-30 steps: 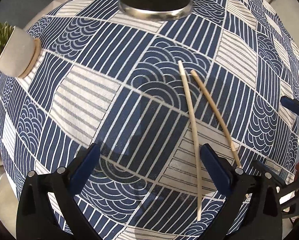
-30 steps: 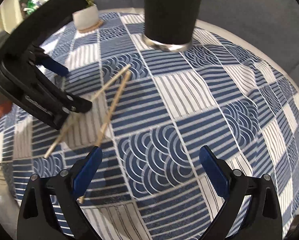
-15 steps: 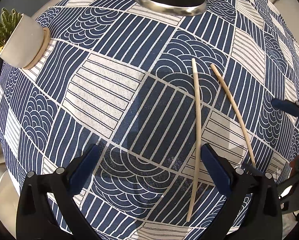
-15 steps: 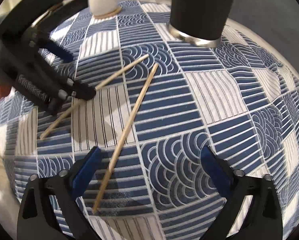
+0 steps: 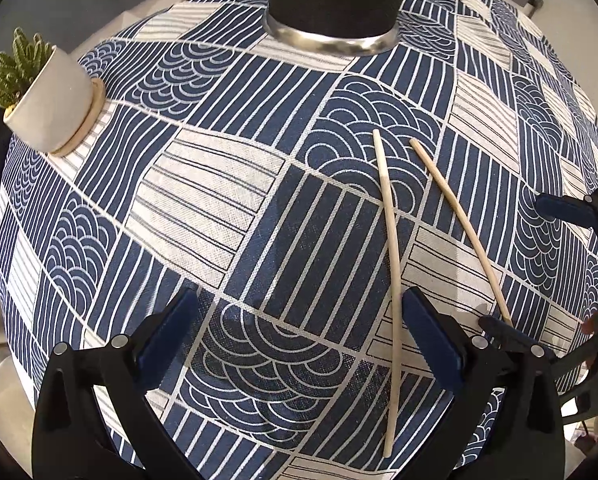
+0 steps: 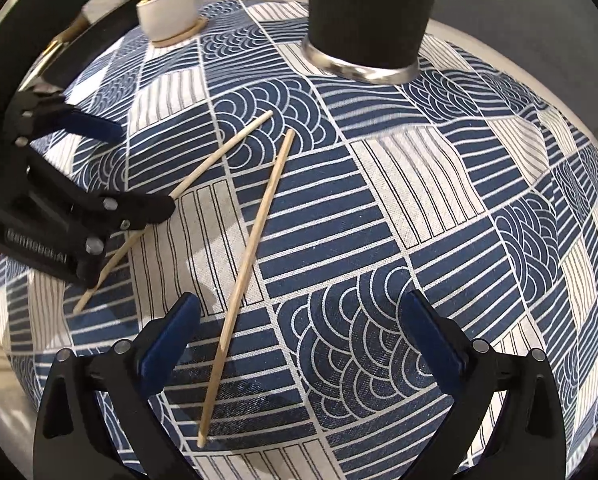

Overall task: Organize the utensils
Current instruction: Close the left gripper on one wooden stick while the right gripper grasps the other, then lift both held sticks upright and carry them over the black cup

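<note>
Both my jaws stand apart, holding nothing. Two thin, round pale wooden chopsticks, the left one and the right one, lie flat on the blue-and-white patterned cloth counter, below the tall dark ribbed holder with a metal base. Smooth, slender sticks roll, so I'd straddle one mid-length and close squarely

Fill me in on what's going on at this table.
A person holds a claw in each hand over a blue patterned tablecloth. Two wooden chopsticks lie loose on it, not yet picked up: the left chopstick sits just inside the left claw, and the right chopstick lies near the right claw. Both claws are open and empty. A tall dark holder stands at the far side, with a small potted plant nearby.
</note>
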`<state>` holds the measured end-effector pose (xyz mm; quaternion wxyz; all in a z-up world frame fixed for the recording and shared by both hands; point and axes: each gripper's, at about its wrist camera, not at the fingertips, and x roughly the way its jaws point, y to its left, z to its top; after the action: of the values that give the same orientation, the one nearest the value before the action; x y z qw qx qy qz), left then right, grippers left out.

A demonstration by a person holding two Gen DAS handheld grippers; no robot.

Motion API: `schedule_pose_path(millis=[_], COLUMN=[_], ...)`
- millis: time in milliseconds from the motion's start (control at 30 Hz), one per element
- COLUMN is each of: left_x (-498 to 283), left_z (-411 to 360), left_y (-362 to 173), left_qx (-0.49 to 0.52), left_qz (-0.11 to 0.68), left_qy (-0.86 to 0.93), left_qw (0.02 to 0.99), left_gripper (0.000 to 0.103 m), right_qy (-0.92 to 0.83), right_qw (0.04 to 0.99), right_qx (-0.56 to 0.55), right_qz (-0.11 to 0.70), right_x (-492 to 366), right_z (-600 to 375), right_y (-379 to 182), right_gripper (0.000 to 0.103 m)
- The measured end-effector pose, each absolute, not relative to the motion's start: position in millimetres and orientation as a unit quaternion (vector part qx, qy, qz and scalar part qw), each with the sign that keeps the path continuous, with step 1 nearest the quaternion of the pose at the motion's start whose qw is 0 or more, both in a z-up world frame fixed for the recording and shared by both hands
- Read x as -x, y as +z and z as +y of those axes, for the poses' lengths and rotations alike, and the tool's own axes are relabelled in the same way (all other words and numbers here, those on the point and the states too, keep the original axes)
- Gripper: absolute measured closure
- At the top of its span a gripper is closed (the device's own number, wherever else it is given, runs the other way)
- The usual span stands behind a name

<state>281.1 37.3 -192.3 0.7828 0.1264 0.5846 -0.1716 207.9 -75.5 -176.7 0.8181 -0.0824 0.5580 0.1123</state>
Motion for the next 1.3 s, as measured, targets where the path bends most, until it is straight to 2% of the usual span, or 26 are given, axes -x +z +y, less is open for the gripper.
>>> schedule_pose_path(millis=[67, 100, 133, 167, 200, 233, 267, 367, 633, 800, 967, 1300], left_x=[-276.6, -274.3, -271.4, -268.7, -266.7, -265.3, -265.0, -264.1, -257.0, -251.3, -265.1, -308.7], left_z=[39.8, 42.4, 45.1, 47.1, 50.3, 52.9, 55.5, 64.6, 91.9, 92.9, 89.2, 72.5], left_y=[-190.2, -189.9, -186.8, -183.6, -179.2, -175.9, -174.4, -174.2, -171.7, -158.0, -123.3, -20.2], left_qx=[-0.133, -0.134, -0.136, -0.136, -0.137, -0.138, -0.138, -0.13, -0.129, -0.137, -0.131, -0.107], left_qz=[0.574, 0.572, 0.567, 0.564, 0.56, 0.557, 0.559, 0.567, 0.574, 0.558, 0.532, 0.428], left_qy=[-0.183, -0.186, -0.19, -0.193, -0.197, -0.204, -0.21, -0.218, -0.249, -0.274, -0.277, -0.245], left_qw=[0.787, 0.788, 0.79, 0.791, 0.793, 0.793, 0.791, 0.784, 0.769, 0.771, 0.79, 0.863], left_gripper=[0.007, 0.009, 0.019, 0.036, 0.046, 0.072, 0.089, 0.097, 0.098, 0.098, 0.098, 0.098], right_qy=[0.09, 0.078, 0.07, 0.067, 0.067, 0.066, 0.065, 0.054, 0.006, 0.007, 0.003, 0.031], right_qw=[0.821, 0.826, 0.828, 0.828, 0.825, 0.824, 0.823, 0.82, 0.822, 0.84, 0.867, 0.91], right_qx=[0.067, 0.058, 0.051, 0.045, 0.048, 0.053, 0.049, 0.024, -0.038, -0.067, -0.062, -0.038], right_qz=[0.56, 0.556, 0.553, 0.555, 0.559, 0.56, 0.562, 0.569, 0.568, 0.539, 0.494, 0.412], right_x=[-207.6, -206.9, -206.6, -206.9, -207.6, -207.9, -208.3, -209.2, -189.8, -179.3, -178.1, -215.9], right_z=[-78.1, -81.0, -84.3, -87.3, -88.7, -88.6, -89.9, -97.0, -129.8, -147.5, -154.0, -160.1], right_y=[-175.8, -172.1, -167.4, -163.7, -162.9, -163.0, -162.9, -163.0, -159.7, -132.8, -83.9, 10.2], right_gripper=[0.009, 0.015, 0.038, 0.071, 0.089, 0.098, 0.098, 0.098, 0.098, 0.098, 0.098, 0.098])
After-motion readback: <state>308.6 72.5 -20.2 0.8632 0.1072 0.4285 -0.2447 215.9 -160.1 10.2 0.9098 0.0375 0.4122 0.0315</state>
